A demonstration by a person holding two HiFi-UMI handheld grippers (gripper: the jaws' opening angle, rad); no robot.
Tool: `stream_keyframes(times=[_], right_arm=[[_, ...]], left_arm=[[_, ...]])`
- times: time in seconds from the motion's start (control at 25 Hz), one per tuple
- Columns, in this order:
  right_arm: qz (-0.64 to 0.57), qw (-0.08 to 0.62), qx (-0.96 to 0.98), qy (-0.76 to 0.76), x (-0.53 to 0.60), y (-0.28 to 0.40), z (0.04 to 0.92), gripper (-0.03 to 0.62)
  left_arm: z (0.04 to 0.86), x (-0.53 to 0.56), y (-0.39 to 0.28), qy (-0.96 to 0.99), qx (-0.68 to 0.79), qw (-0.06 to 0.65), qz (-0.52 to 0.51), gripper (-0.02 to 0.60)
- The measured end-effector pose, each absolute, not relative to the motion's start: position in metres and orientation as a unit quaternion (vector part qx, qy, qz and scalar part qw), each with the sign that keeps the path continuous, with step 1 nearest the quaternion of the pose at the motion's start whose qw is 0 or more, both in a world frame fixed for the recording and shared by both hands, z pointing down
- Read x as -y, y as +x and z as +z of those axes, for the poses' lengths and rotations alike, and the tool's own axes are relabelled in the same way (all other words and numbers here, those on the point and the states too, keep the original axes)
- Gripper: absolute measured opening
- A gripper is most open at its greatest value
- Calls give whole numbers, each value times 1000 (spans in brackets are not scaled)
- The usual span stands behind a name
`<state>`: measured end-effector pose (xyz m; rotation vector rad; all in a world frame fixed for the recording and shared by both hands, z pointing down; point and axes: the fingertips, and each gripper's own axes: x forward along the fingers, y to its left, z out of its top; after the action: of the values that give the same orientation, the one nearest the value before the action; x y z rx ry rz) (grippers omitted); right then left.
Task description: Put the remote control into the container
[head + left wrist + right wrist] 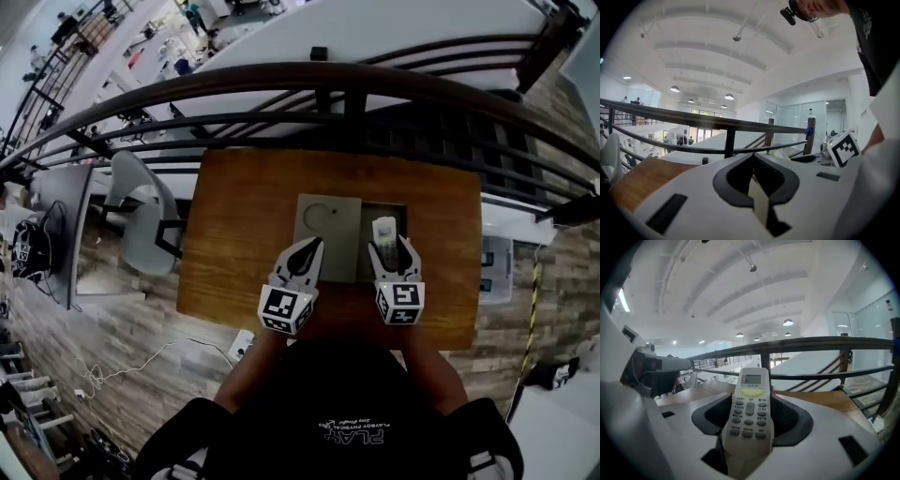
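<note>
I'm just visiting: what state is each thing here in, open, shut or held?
Remote control: gripped in the right gripper, buttons up, over the container.
Container: open, dark inside showing.
Lid: off the opening, to its left, edge pinched by the left gripper.
Right gripper: shut on the remote control.
Left gripper: shut on the lid.

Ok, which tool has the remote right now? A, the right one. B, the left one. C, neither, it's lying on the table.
A: the remote stands gripped between the jaws of the right tool, while the left tool has its jaws closed tip to tip with no remote.
</note>
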<state>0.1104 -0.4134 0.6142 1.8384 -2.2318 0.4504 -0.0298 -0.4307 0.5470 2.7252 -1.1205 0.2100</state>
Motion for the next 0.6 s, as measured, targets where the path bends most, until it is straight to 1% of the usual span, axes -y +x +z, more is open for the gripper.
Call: stream_keyframes(times=[0.36,0.6], right_arm=[[205,145,735,630,425,117,658,256],[242,186,716,628,432,118,688,256]], left_arm=[[570,438,-28,919,369,108,85,6],[581,440,-26,920,362,119,93,6]])
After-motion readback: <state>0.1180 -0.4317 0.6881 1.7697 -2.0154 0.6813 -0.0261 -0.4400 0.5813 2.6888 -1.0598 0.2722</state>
